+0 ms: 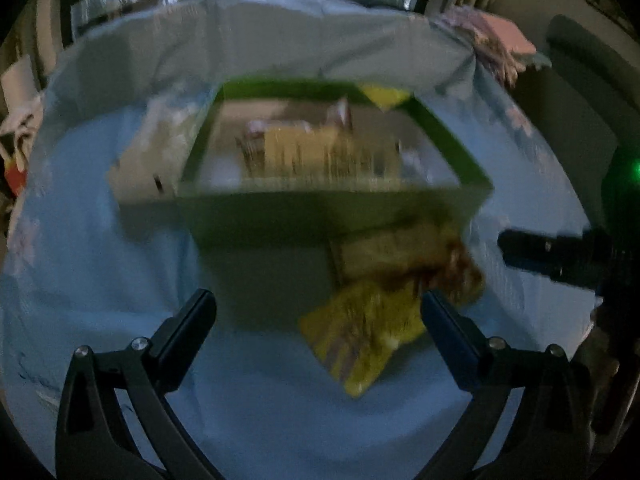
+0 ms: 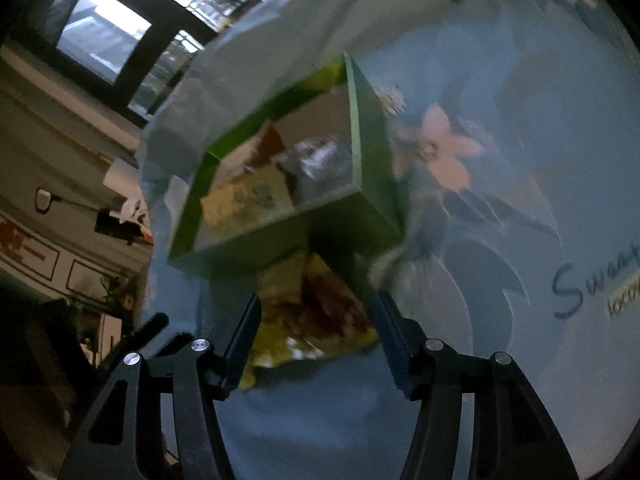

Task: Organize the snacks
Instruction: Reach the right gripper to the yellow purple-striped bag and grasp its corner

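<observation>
1. The green box (image 1: 332, 208) sits mid-cloth on the blue cloth (image 1: 100, 280), toward its far edge, with some snacks already inside; blur hides which ones.
2. Two packets lie on the cloth just in front of the box's near wall: a brown packet (image 1: 400, 252) touching the wall, and a yellow packet (image 1: 360, 332) partly under it, nearer the grippers.
3. The left gripper (image 1: 318, 320) is spread wide and holds nothing; the yellow packet lies by its right finger.
4. The right gripper (image 2: 316, 328) is also spread, its fingers either side of the packets (image 2: 312, 312), not clamped.
5. The packets look light, soft and crinkly, probably slippery film with crushable contents. Pinching a flat sealed edge or corner gently seems safest.
</observation>
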`<action>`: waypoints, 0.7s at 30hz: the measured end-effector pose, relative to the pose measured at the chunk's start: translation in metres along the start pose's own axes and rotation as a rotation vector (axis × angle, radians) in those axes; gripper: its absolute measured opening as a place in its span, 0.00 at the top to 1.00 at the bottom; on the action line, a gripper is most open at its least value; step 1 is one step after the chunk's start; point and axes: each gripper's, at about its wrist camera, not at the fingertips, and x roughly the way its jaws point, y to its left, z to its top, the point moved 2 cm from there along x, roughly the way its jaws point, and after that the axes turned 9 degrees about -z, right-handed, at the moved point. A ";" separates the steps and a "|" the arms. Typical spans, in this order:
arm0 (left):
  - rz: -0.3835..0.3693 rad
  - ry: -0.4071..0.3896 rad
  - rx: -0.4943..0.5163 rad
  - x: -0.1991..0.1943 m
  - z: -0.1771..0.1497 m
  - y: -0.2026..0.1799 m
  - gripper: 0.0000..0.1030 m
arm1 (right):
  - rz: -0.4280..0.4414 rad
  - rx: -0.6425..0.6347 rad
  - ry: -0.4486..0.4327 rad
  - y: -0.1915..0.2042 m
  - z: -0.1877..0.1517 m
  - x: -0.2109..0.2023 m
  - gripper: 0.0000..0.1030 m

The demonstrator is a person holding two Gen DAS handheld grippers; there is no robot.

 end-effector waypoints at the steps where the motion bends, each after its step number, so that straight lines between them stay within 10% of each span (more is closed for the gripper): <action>1: -0.006 0.014 -0.002 0.003 -0.006 -0.002 0.01 | -0.002 0.005 0.005 -0.003 -0.002 0.002 0.43; 18: -0.029 0.084 0.069 0.045 -0.029 -0.022 0.13 | 0.027 -0.129 0.038 0.008 -0.006 0.041 0.43; 21: -0.021 0.079 0.075 0.045 -0.029 -0.020 0.17 | 0.022 -0.157 0.038 0.011 -0.007 0.042 0.55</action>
